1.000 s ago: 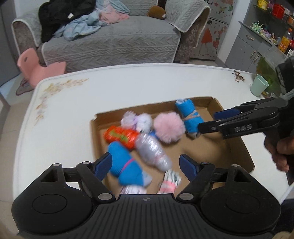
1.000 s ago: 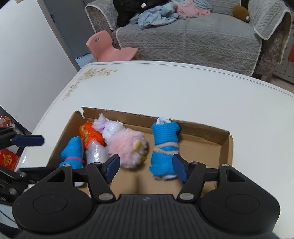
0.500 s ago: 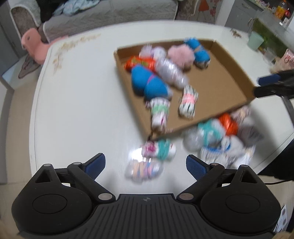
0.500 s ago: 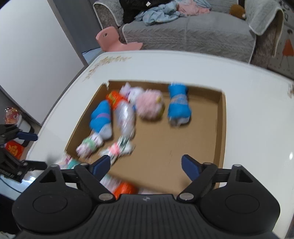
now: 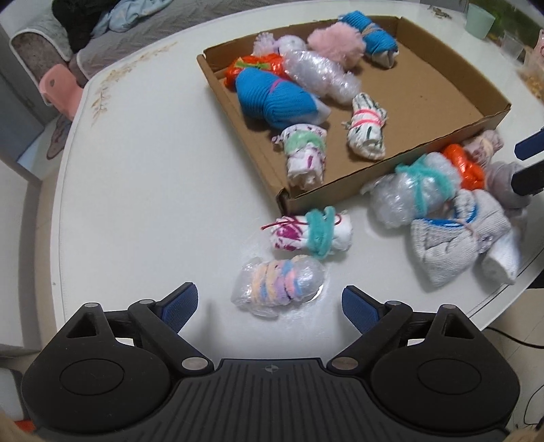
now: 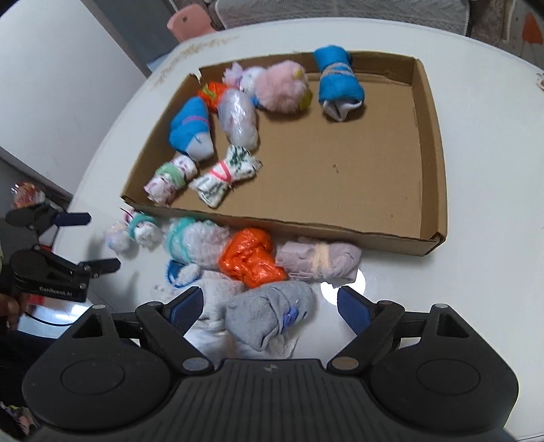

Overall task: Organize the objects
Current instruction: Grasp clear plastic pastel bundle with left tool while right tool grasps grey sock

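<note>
A shallow cardboard box (image 5: 374,170) (image 6: 306,231) on the white table holds several rolled sock and plastic bundles. More bundles lie outside along its near wall. My left gripper (image 5: 268,304) is open, and a pastel-striped bundle in clear plastic (image 5: 278,285) lies just ahead of its fingers, untouched. A white-and-pink bundle with a teal tie (image 5: 312,231) sits beyond it. My right gripper (image 6: 270,306) is open over a grey sock bundle (image 6: 268,316), pads apart from it. An orange bundle (image 6: 248,258) and a lilac one (image 6: 319,261) lie past that. The left gripper (image 6: 85,244) shows at the left edge.
The table's rounded near edge (image 5: 510,289) runs close behind the loose bundles. A green cup (image 5: 479,22) stands at the far right corner. A pink child's chair (image 5: 57,88) and a grey sofa (image 5: 102,34) are beyond the table. The box's right half (image 6: 357,153) is bare cardboard.
Both grippers pulled back from over the box toward the table's near edge and tipped downward. Their jaws stand wider. The loose bundles outside the box came into view.
</note>
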### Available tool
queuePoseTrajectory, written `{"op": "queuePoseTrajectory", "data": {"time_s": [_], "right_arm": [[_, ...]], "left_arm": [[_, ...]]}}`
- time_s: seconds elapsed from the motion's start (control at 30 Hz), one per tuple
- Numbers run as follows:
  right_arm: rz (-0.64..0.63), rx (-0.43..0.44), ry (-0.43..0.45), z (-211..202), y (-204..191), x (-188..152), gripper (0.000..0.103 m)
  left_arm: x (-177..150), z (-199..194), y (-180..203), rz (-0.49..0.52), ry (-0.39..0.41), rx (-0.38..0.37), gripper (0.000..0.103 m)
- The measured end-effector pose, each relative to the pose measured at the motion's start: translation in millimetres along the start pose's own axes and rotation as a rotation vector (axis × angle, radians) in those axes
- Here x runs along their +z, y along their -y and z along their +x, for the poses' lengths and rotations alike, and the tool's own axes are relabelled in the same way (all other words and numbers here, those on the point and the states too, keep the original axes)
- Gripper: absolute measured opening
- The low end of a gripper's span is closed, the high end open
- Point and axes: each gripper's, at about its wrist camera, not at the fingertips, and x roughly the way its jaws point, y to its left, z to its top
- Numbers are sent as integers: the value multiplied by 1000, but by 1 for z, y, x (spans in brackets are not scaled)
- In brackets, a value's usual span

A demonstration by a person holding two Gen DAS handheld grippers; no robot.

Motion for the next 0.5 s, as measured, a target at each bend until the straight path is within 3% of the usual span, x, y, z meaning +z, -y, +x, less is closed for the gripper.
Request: {"op": "queuePoseTrajectory", "data": {"time_s": [0.17, 0.5], "right_arm": [[23, -81, -42, 9, 10, -6, 80], [117, -99, -53, 4, 42, -19, 71]], "left_arm": [[0, 6, -5, -16, 6, -18, 94], [3, 21, 1, -37, 30, -35, 89]]}}
